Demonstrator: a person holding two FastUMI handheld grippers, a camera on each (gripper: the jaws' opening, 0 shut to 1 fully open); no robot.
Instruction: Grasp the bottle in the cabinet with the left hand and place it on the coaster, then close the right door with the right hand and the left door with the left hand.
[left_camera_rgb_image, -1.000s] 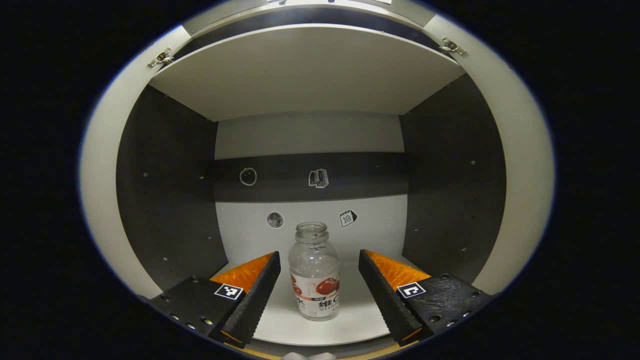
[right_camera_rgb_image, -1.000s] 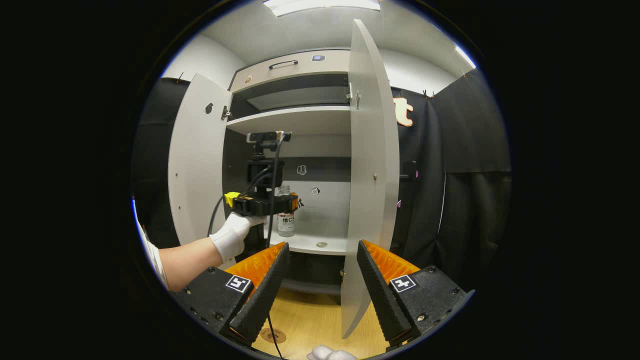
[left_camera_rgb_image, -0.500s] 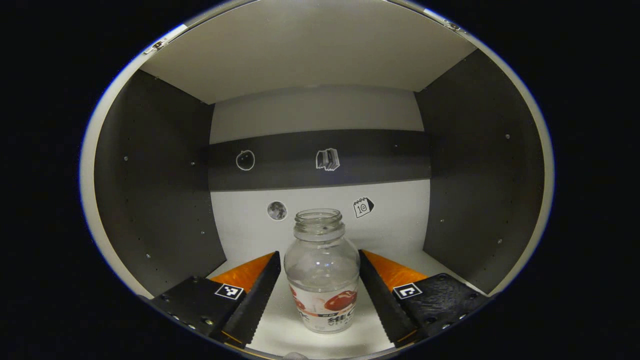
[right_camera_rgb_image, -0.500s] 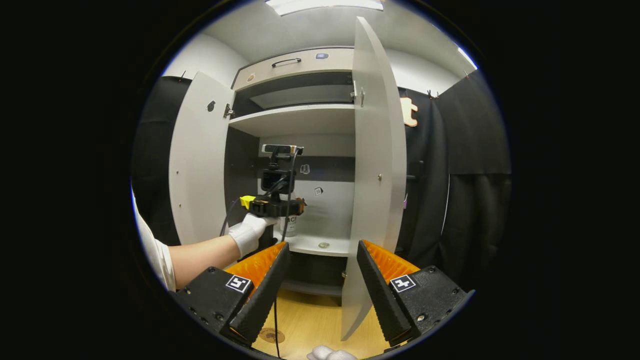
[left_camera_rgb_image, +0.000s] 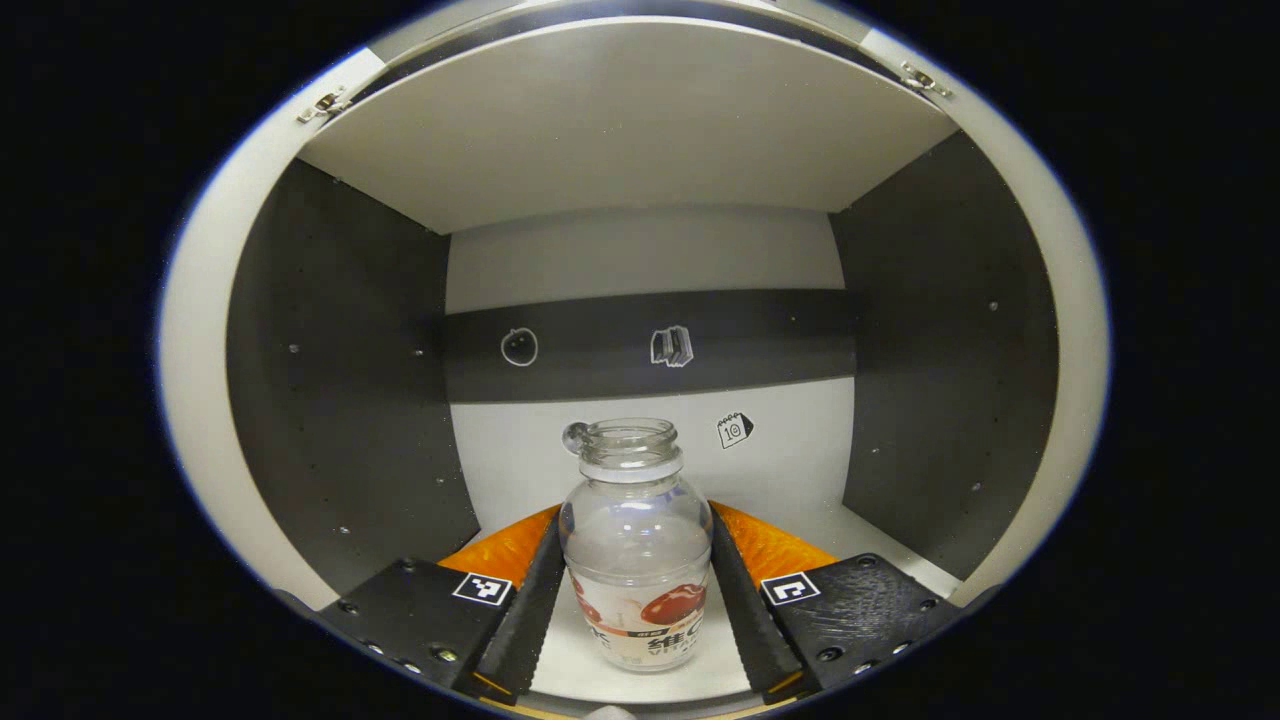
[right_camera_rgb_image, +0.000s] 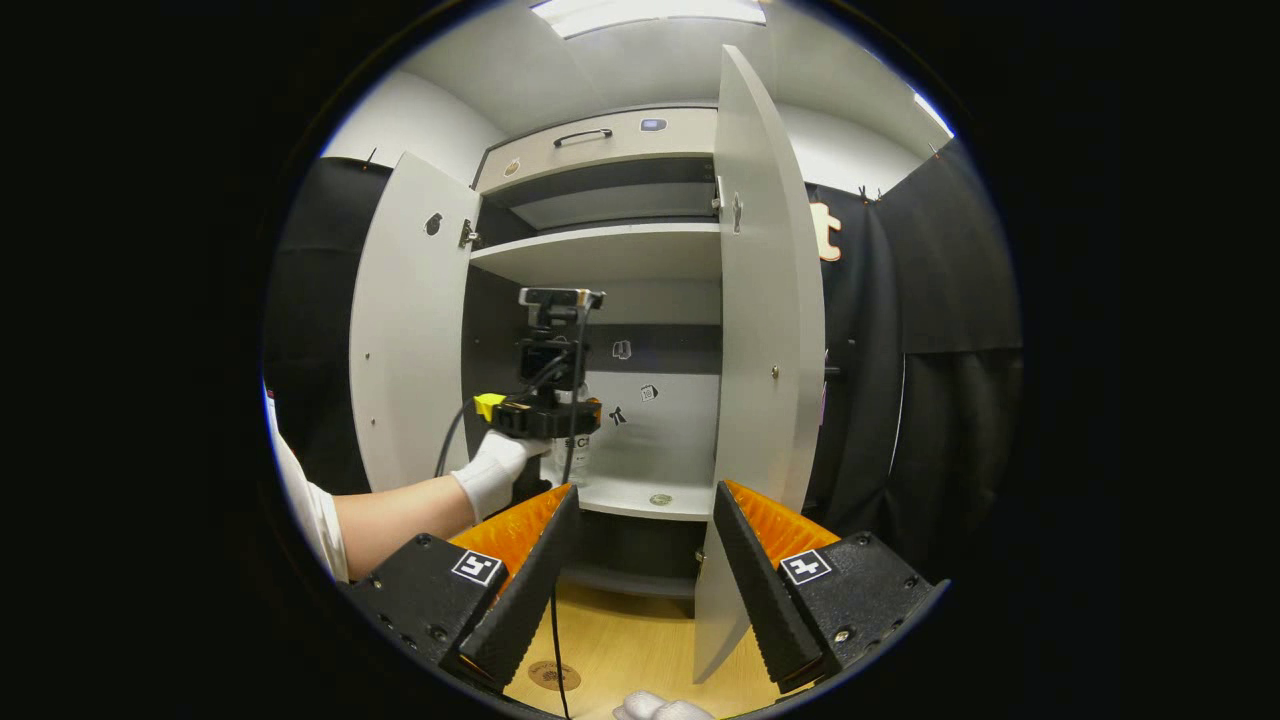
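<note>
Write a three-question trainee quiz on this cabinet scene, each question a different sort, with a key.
1. True or false: the left gripper has its fingers against both sides of the bottle.
2. The right door of the cabinet is: A) open B) closed C) removed.
3. Fill in: the bottle's mouth has no ____.

Key:
1. True; the bottle stands upright on the shelf, pinched between them.
2. A; the right gripper waits open, holding nothing.
3. Cap.

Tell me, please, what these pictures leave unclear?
- Bottle base, left gripper view: cut by the edge, so standing or lifted is unknown.
- Bottle, right gripper view: mostly behind the left gripper.
- Coaster, right gripper view: tiny, crossed by a cable.
</note>
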